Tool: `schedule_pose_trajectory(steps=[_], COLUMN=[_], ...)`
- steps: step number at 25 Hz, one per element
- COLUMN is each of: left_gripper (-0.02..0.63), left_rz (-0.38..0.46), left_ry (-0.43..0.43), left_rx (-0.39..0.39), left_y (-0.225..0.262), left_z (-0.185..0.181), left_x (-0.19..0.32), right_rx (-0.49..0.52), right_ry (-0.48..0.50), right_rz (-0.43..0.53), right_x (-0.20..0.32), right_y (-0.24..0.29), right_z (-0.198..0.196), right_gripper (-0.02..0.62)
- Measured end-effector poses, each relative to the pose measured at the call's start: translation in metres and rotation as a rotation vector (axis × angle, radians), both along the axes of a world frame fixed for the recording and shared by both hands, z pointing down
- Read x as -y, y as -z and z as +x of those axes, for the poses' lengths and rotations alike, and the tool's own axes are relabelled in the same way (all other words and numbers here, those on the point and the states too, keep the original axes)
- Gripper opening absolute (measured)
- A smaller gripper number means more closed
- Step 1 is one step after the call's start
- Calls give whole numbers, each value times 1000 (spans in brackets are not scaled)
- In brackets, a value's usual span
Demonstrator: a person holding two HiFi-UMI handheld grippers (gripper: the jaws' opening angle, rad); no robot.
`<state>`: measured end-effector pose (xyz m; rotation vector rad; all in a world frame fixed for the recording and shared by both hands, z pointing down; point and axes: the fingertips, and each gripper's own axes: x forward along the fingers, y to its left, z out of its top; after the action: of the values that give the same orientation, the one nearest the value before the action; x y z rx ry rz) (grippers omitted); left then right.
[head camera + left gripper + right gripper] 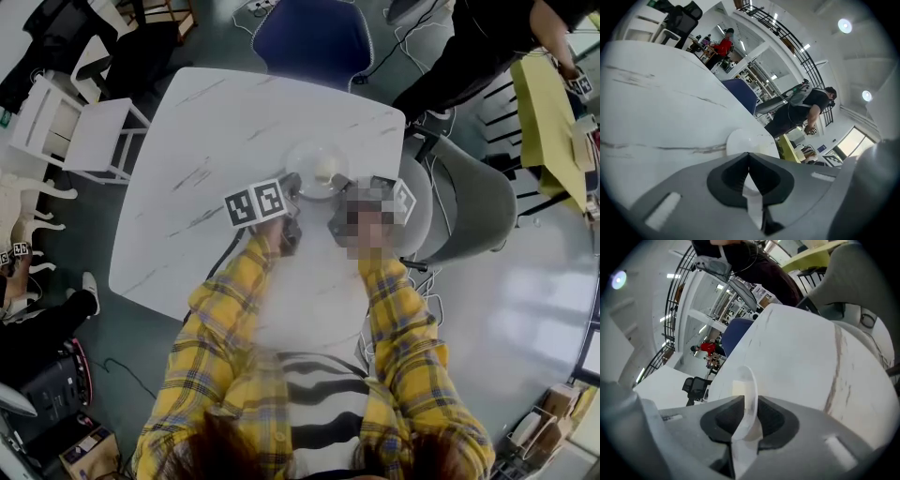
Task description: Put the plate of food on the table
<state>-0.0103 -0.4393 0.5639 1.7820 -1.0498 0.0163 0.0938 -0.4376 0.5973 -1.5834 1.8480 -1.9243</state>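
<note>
- The plate [317, 169], clear and shallow with a pale piece of food [325, 170] on it, appears to lie flat on the white marble-look table [234, 122], on the side near the person and towards the right edge; the main step looks done
- The right gripper [750, 404] has its jaws parted, and the plate's thin rim [749, 385] stands in the gap with space showing on both sides, so I judge that it is not gripped
- The left gripper [749, 161] has its jaws closed together, the tips meeting right at the plate's near rim [750, 139]; I see nothing clearly pinched between them
- What seems left: draw both grippers back off the rim without nudging the plate, which sits close to the table's right edge
- The tabletop is smooth, with faint grey veins, and bare apart from the plate
- Around it stand 1 blue chair [314, 37] at the far side, 1 grey chair [469, 202] at the right and white chairs [80, 131] at the left
- Another person [469, 47] stands beyond the table near a yellow-green surface [548, 122]; the floor is grey and glossy, and the gripper views show a bright hall with ceiling lights and a railing
</note>
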Motion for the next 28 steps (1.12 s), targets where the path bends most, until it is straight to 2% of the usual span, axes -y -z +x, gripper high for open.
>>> schedule_pose_trajectory(steps=[5, 8, 14, 20, 25, 27, 28], left_gripper=[-11, -14, -14, -10, -2, -2, -2], left_rz=[-34, -49, -60, -56, -16, 2, 12], left_ry=[-4, -6, -17, -38, -74, -78, -78], left_rx=[-11, -12, 6, 28, 59, 57, 51], left_y=[-6, -7, -11, -10, -2, 3, 6], left_z=[5, 6, 4, 6, 14, 17, 18], left_x=[-2, -4, -4, -12, -20, -24, -27], right_rx=[-154, -232, -353, -346, -367, -352, -335], right_ry=[116, 142, 175, 154, 206, 213, 209], right_rz=[7, 15, 38, 56, 101, 131, 145], right_x=[-4, -5, -7, -13, -24, -29, -31], right_y=[4, 7, 9, 16, 24, 29, 31], right_z=[-2, 0, 6, 15, 13, 12, 12], right_gripper=[111, 148, 167, 167, 159, 131, 97])
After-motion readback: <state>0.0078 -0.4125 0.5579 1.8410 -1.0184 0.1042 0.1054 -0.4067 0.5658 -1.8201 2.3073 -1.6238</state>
